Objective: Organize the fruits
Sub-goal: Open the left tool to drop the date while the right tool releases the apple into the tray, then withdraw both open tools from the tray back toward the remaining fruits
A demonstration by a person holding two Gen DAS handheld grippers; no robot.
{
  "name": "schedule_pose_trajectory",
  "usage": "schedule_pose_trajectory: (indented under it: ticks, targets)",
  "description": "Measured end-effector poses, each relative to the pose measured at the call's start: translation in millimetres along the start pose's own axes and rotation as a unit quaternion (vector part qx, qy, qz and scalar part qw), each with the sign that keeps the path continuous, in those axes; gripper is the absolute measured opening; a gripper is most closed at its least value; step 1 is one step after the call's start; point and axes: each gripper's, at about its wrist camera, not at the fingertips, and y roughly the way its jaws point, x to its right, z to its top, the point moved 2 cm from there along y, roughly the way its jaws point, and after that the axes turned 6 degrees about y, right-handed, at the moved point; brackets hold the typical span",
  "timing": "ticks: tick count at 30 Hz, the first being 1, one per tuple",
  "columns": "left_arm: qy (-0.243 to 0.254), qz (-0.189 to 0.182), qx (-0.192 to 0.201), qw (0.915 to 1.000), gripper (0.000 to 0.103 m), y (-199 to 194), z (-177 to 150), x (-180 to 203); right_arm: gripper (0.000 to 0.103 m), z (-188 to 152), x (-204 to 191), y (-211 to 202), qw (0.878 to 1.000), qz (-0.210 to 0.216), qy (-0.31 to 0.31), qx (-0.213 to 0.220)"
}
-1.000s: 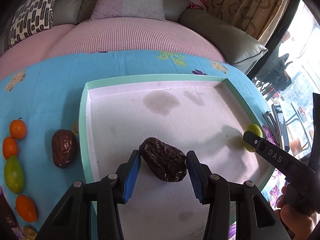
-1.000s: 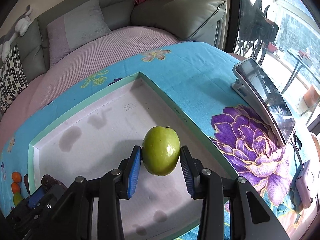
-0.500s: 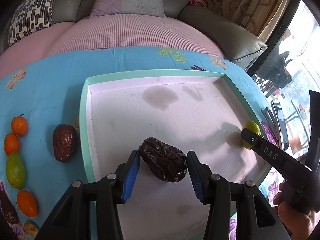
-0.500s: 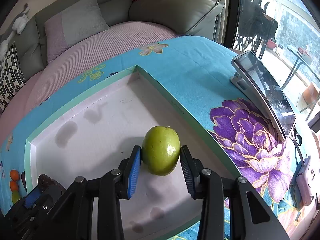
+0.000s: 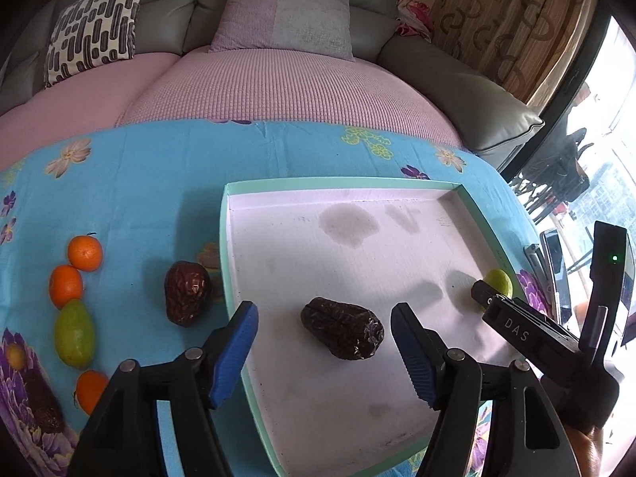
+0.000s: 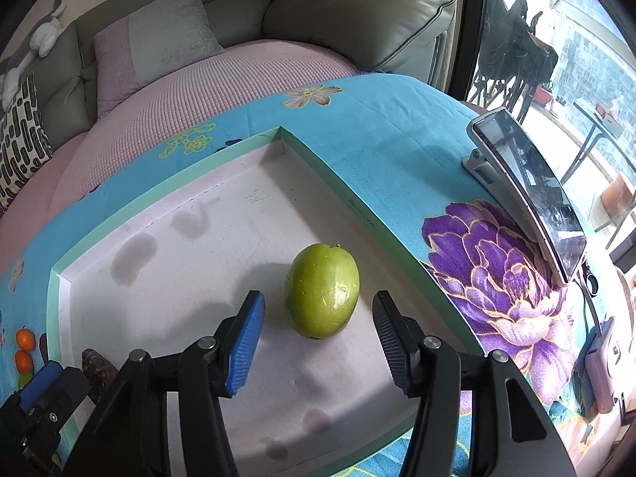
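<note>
Two grippers hang over a shallow tray (image 5: 232, 246) with a green rim and a white floor. The left gripper (image 5: 324, 348) has just been opening its jaws; they stand wide and let go. A dark brown date (image 5: 342, 333) lies on the tray floor between them, touching neither blue pad. The right gripper (image 6: 318, 338) has just been opening too. Its jaws are apart, and a green fruit (image 6: 322, 296) rests on the tray between them with a gap on each side. In the left view, the right gripper's black body shows the white letters "DAS".

Left of the tray, on the blue flowered cloth (image 5: 151, 183) over the bench, lies a second date (image 5: 187, 298). Farther left, in a row, are three small oranges (image 5: 84, 253) and a green fruit (image 5: 74, 334).

On the right, a phone (image 6: 532, 194) leans on a silver stand.

Far behind is a grey sofa (image 5: 457, 87) with a pink cover and two cushions (image 5: 282, 20).
</note>
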Motion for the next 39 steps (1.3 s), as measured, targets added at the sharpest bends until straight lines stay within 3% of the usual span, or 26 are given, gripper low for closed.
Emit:
schedule_pose_trajectory:
  ticks: [3,5,7,10,11,13,19,22,39]
  targets:
    - [-0.022,0.038,0.006,0.9990,0.076,-5,1,-20,0.066,0,-2,-2,1.000,-0.001,-0.004,0.002]
    - [-0.037,0.068,0.010,0.9969,0.091,-6,0,-35,0.070,0,-3,-2,1.000,0.001,-0.006,0.004]
    - [-0.050,0.096,0.011,0.9941,0.097,-7,-2,-51,0.070,-1,-3,-3,1.000,0.000,-0.008,0.004]
    - [-0.074,0.114,0.012,0.9907,0.097,-9,-4,-71,0.073,-1,-5,-2,1.000,0.001,-0.012,0.001]
    - [-0.082,0.120,0.013,0.9893,0.097,-10,-5,-78,0.082,-2,-6,-1,1.000,0.002,-0.014,-0.001]
    - [-0.096,0.134,0.013,0.9862,0.103,-13,-9,-90,0.086,-2,-8,-1,1.000,0.003,-0.019,-0.002]
    - [-0.129,0.171,0.022,0.9766,0.103,-23,-16,-117,0.087,-4,-14,-1,0.999,0.008,-0.031,-0.001]
    - [-0.141,0.185,0.027,0.9722,0.103,-27,-19,-126,0.093,-5,-16,-2,0.999,0.012,-0.038,0.001]
    - [-0.189,0.236,0.079,0.9501,0.103,-66,-35,-160,0.093,-12,-59,-22,0.991,0.046,-0.119,0.037]
